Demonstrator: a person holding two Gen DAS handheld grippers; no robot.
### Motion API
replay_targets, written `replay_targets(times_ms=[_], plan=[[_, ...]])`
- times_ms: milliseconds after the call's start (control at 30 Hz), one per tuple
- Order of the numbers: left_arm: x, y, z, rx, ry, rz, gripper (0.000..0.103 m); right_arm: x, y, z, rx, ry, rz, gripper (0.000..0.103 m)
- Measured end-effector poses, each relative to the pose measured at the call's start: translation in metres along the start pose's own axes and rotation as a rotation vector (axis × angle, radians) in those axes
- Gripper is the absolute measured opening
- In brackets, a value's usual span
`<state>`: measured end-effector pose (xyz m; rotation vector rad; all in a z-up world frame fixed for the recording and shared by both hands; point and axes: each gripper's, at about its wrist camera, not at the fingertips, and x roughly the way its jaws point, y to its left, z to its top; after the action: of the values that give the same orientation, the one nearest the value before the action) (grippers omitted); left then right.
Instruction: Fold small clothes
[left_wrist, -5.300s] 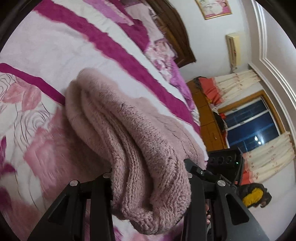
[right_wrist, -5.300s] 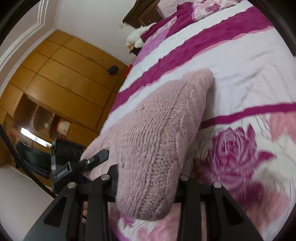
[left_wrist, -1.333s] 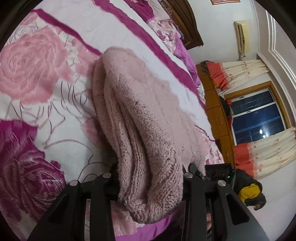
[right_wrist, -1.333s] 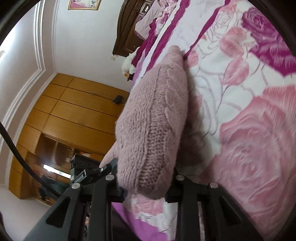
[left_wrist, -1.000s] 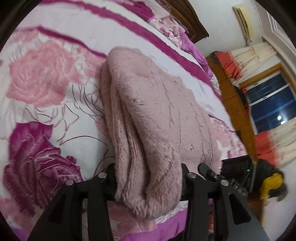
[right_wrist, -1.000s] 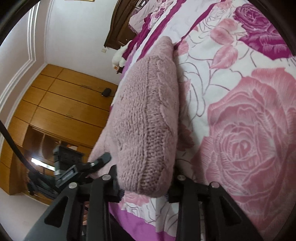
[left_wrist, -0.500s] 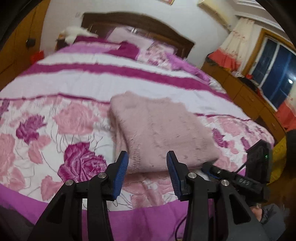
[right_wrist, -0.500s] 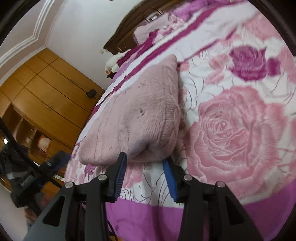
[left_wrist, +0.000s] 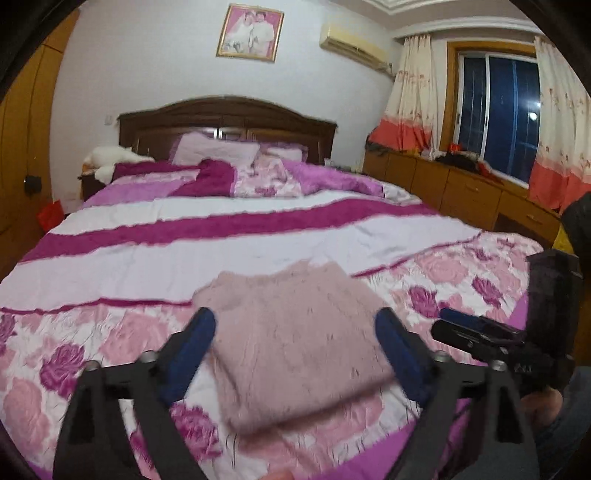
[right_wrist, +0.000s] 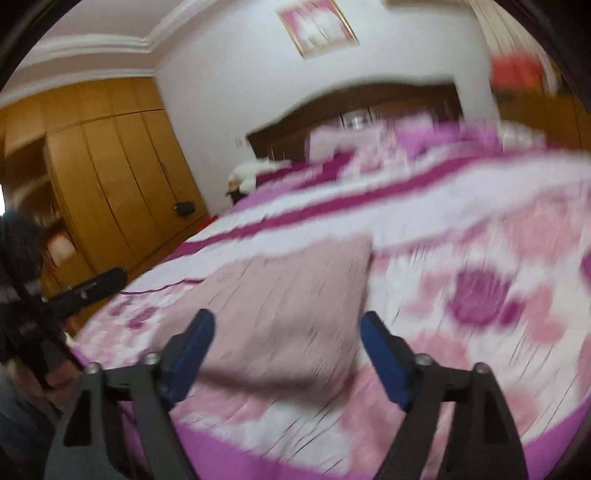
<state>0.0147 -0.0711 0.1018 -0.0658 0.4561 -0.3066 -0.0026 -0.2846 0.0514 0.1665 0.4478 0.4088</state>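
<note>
Left wrist view: the left gripper (left_wrist: 295, 332) is spread wide, blue pads (left_wrist: 192, 343) apart, nothing between them. The pink knit sweater (left_wrist: 291, 339) lies folded into a rectangle on the floral bedspread (left_wrist: 110, 258), near the foot edge of the bed, clear of both fingers. The right gripper (left_wrist: 476, 332) appears at the right side of this view, just beside the sweater's right edge. A dark wooden headboard (left_wrist: 225, 114) and a framed picture (left_wrist: 250, 32) stand at the far wall.

Right wrist view: heavily blurred. The right gripper (right_wrist: 286, 336) is likewise spread wide and holds nothing. The folded sweater (right_wrist: 280, 306) lies flat on the bedspread (right_wrist: 480, 240) beyond the fingers. A wooden wardrobe (right_wrist: 110, 177) fills the left side.
</note>
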Motion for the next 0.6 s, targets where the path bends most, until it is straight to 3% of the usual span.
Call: replay_targets(times_ms=[100,200,433,600], plan=[[0.018,0.011,-0.006,0.006,-0.044,-0.006,0.082,0.007,0.011,0.003,-0.184,-0.037,-0.097,0.098],[0.038,0.024,-0.017,0.003,-0.001,0.004,0.084,0.018,0.015,-0.006,-0.296,-0.016,-0.122,0.098],[0.072,0.048,-0.056,-0.023,0.072,0.104,0.084,0.035,0.005,-0.027,-0.231,0.032,-0.111,0.103],[0.079,0.052,-0.063,-0.056,0.089,0.086,0.084,0.038,0.007,-0.036,-0.239,0.053,-0.115,0.103]])
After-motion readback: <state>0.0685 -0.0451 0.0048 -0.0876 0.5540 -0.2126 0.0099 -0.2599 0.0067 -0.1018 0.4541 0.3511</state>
